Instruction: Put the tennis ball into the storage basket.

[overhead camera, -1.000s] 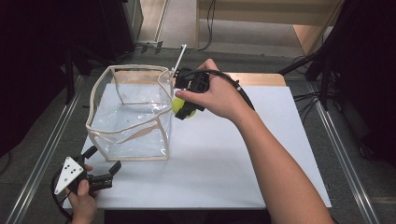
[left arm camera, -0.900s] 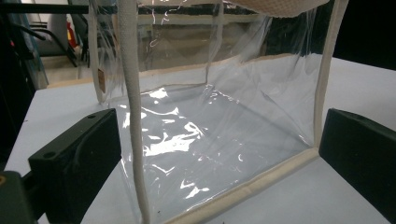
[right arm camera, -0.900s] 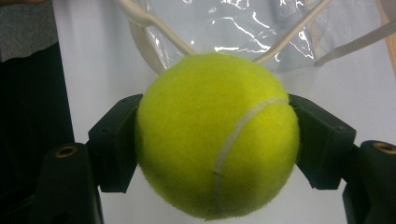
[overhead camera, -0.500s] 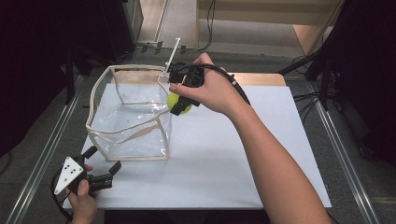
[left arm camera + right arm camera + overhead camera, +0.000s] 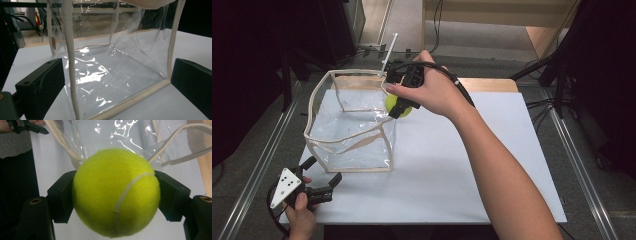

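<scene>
I am holding the tennis ball (image 5: 116, 192) clenched in the right hand-held gripper (image 5: 401, 106) above the clear bag's (image 5: 349, 132) far rim, near the tabletop's (image 5: 472, 170) far-left corner; my left hand-held gripper (image 5: 319, 172) is sitting released at the near-left edge, its view cutting off the bag's top.

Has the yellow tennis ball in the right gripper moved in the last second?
Yes. The yellow tennis ball, clamped in the right gripper, moved left, over the clear plastic bag's rim.

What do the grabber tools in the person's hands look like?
Both are black with two chunky jaws. The left gripper carries a grey three-cornered plate dotted with small marks. The right gripper trails a black cable over the hand. The forearms are bare, no sleeves.
</scene>
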